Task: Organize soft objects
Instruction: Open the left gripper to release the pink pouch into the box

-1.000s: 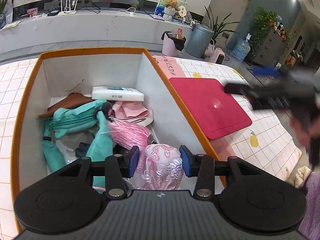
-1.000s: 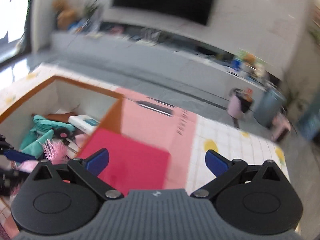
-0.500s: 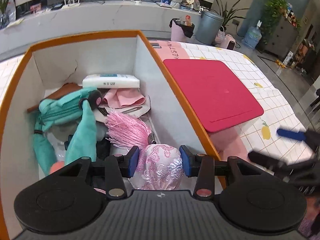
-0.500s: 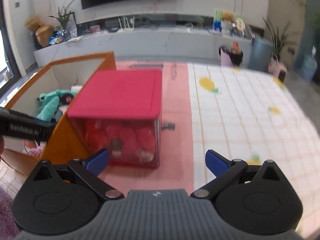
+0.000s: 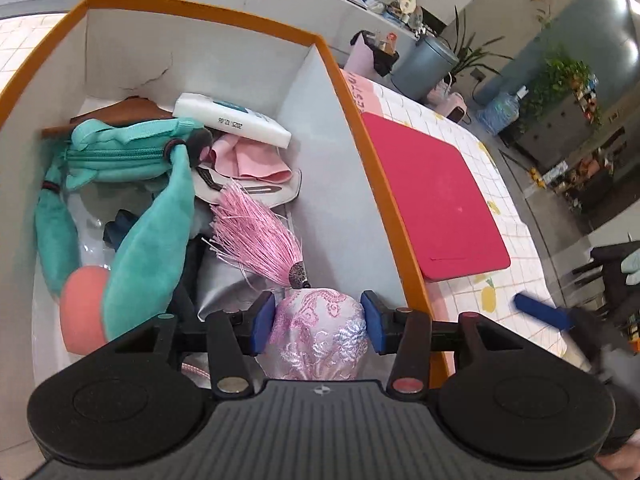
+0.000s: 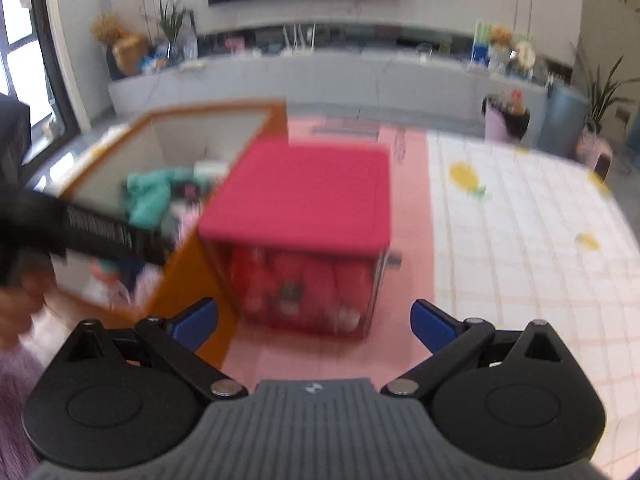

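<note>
My left gripper (image 5: 318, 328) is low inside the orange-rimmed white box (image 5: 352, 120). A pink embroidered pouch (image 5: 320, 344) sits between its blue pads, which still touch its sides while the jaws are opening. The pouch's pink tassel (image 5: 256, 240) lies forward over the box's contents, beside a teal plush toy (image 5: 148, 248). My right gripper (image 6: 314, 326) is open and empty, above the pink mat in front of the clear box with a red lid (image 6: 304, 196). One blue finger (image 5: 540, 314) of it shows in the left wrist view.
Also in the orange box are a white flat pack (image 5: 232, 122), a pink cloth (image 5: 256, 160) and a teal zip pouch (image 5: 116, 156). The red lid (image 5: 432, 196) lies right of the box wall. Checked cloth (image 6: 520, 240) covers the table to the right.
My left gripper has sunk and rolled a little inside the box, the pouch still between its pads, jaws slightly wider. My right gripper has swung round and now faces the red-lidded box from closer.
</note>
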